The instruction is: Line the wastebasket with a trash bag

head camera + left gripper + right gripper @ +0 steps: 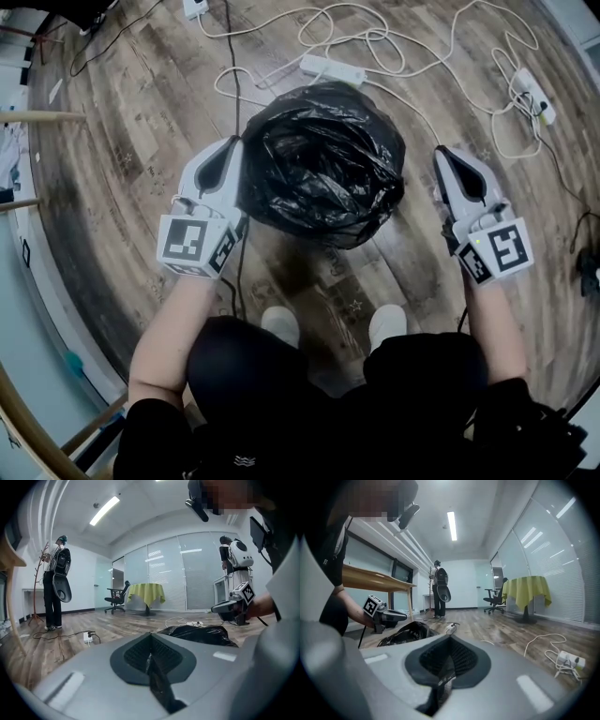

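A black trash bag is draped over the wastebasket in front of my feet and hides it completely. It also shows low in the left gripper view as the bag and in the right gripper view as the bag. My left gripper lies against the bag's left edge with its jaws shut, apparently on that edge's film. My right gripper is a short way off the bag's right side. Its jaws are shut and no bag reaches them.
White cables and two power strips lie on the wooden floor beyond the bag. My shoes stand just behind it. Farther off are a standing person, a yellow-clothed table and a wooden table.
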`<action>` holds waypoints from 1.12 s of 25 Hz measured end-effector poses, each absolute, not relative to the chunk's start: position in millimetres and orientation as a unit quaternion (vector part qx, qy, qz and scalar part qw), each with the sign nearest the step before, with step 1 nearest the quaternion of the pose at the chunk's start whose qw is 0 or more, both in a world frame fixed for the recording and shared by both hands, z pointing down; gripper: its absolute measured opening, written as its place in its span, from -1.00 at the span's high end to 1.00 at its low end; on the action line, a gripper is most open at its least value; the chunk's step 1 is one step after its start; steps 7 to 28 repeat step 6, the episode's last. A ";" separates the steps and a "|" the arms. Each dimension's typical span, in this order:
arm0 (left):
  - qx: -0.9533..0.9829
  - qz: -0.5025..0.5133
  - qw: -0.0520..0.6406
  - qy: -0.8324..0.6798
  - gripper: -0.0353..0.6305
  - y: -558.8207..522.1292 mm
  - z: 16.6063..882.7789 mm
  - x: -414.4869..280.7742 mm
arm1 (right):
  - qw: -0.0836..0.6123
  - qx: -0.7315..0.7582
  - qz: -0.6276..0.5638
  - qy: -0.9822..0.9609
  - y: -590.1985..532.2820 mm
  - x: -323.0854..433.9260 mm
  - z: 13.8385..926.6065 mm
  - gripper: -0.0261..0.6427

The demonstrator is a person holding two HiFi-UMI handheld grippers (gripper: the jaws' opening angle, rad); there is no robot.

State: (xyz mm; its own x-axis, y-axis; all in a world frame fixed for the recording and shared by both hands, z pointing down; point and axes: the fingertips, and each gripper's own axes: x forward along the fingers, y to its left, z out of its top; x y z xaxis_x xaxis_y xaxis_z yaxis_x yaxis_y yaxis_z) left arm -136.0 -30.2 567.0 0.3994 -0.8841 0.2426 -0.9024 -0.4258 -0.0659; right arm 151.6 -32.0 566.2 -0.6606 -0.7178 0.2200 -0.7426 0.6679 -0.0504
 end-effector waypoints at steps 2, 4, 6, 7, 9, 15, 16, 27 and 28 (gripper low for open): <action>0.835 0.122 0.036 -0.535 0.88 -31.2 567.9 -138.2 | 0.092 0.402 0.063 -0.909 -33.4 152.2 564.8 0.92; 0.834 0.123 0.034 -0.537 0.88 -33.3 568.8 -141.9 | 0.093 0.402 0.058 -0.909 -35.7 153.1 563.7 0.92; 0.831 0.124 0.032 -0.541 0.88 -35.3 569.9 -146.4 | 0.094 0.402 0.055 -0.909 -37.8 153.8 563.7 0.92; 0.831 0.124 0.032 -0.541 0.88 -35.3 569.9 -146.4 | 0.094 0.402 0.055 -0.909 -37.8 153.8 563.7 0.92; 0.831 0.124 0.032 -0.541 0.88 -35.3 569.9 -146.4 | 0.094 0.402 0.055 -0.909 -37.8 153.8 563.7 0.92; 0.831 0.124 0.032 -0.541 0.88 -35.3 569.9 -146.4 | 0.094 0.402 0.055 -0.909 -37.8 153.8 563.7 0.92; 0.831 0.124 0.032 -0.541 0.88 -35.3 569.9 -146.4 | 0.094 0.402 0.055 -0.909 -37.8 153.8 563.7 0.92; 0.831 0.124 0.032 -0.541 0.88 -35.3 569.9 -146.4 | 0.094 0.402 0.055 -0.909 -37.8 153.8 563.7 0.92; 0.831 0.124 0.032 -0.541 0.88 -35.3 569.9 -146.4 | 0.094 0.402 0.055 -0.909 -37.8 153.8 563.7 0.92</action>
